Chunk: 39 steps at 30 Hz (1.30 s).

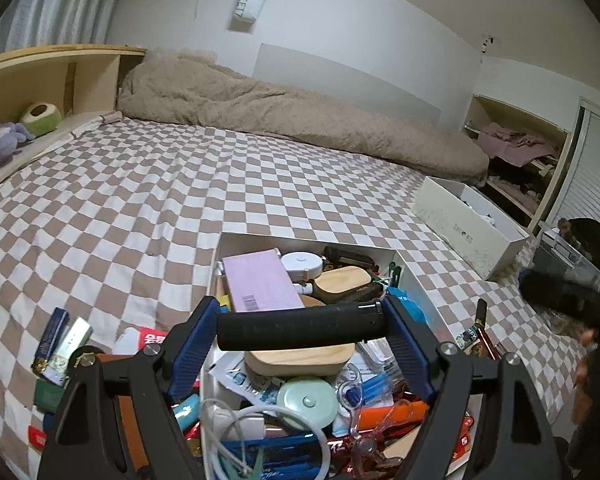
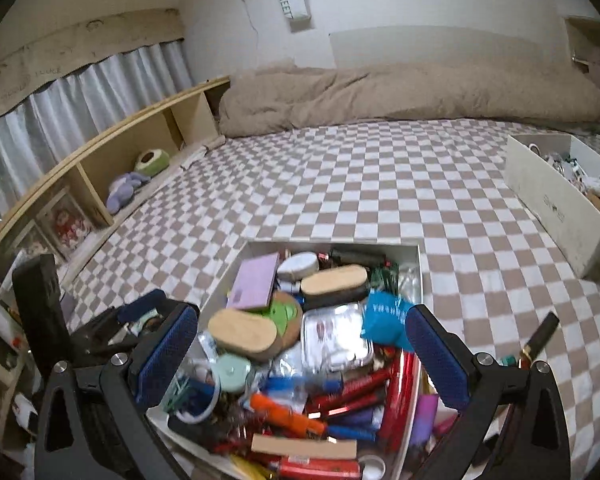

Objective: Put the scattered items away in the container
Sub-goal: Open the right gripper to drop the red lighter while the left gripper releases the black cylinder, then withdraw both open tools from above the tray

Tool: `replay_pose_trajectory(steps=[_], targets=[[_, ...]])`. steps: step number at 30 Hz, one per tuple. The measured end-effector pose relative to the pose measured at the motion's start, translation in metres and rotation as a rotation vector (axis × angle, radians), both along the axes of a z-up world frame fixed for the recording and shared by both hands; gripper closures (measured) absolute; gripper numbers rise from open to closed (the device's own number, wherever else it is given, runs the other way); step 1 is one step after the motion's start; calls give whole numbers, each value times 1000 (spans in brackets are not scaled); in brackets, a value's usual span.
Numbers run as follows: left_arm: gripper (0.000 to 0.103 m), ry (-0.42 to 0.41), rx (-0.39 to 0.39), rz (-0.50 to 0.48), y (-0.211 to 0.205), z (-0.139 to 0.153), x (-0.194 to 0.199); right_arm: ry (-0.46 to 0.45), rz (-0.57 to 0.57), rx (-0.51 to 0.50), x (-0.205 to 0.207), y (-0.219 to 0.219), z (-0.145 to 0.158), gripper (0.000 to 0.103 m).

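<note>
Two grippers in play here, and only one has anything in it. Left gripper (image 1: 298, 332) is clamped end to end on a black cylinder (image 1: 296, 330), some kind of matte tube or handle, held crosswise right above the white container (image 1: 416, 280) on the checkered bed (image 1: 180, 184). Right gripper (image 2: 300, 350) is spread as wide as it goes with nothing between the pads, hanging over the same box.

The box is already heaped: purple box (image 1: 260, 284), wooden-lidded cases (image 1: 300, 356), pens, cables. My guess is the cylinder is light and stiff, probably a bit grippy from that matte skin, so it shouldn't slide out. Gripping it by the ends is the shakier way though, it could pivot or pop free if bumped; I'd grab round the middle next time.

Leftovers outside the box: a blue packet (image 1: 52, 336) and a silvery one (image 1: 74, 340) on the sheet to the left, plus a dark stick with a gold band (image 2: 538, 338) to the right. Those look thin and light, easiest pinched across the narrow side
</note>
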<state>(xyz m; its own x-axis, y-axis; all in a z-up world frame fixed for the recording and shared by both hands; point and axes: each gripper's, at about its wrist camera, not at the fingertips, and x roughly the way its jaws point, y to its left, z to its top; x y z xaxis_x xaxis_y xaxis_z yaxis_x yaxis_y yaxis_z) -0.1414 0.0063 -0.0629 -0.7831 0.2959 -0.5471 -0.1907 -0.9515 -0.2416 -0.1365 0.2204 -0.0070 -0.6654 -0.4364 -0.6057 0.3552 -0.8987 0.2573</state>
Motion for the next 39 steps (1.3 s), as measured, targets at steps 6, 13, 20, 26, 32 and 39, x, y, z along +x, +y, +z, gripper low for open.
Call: replay_pose_trajectory(steps=[6, 13, 20, 26, 32, 39], targets=[[21, -38, 2, -15, 7, 5, -29, -6, -34, -37, -13, 10, -17, 0], [21, -171, 24, -75, 17, -6, -69, -60, -93, -75, -19, 31, -36, 0], [21, -215, -26, -70, 27, -18, -84, -78, -110, -104, -22, 38, -42, 0], [1, -217, -25, -31, 17, -23, -86, -85, -101, -105, -22, 36, -45, 0], [1, -207, -21, -23, 13, -21, -82, -88, -94, -98, -21, 34, -47, 0], [1, -177, -57, -15, 15, -17, -71, -78, -99, -92, -20, 34, -47, 0]])
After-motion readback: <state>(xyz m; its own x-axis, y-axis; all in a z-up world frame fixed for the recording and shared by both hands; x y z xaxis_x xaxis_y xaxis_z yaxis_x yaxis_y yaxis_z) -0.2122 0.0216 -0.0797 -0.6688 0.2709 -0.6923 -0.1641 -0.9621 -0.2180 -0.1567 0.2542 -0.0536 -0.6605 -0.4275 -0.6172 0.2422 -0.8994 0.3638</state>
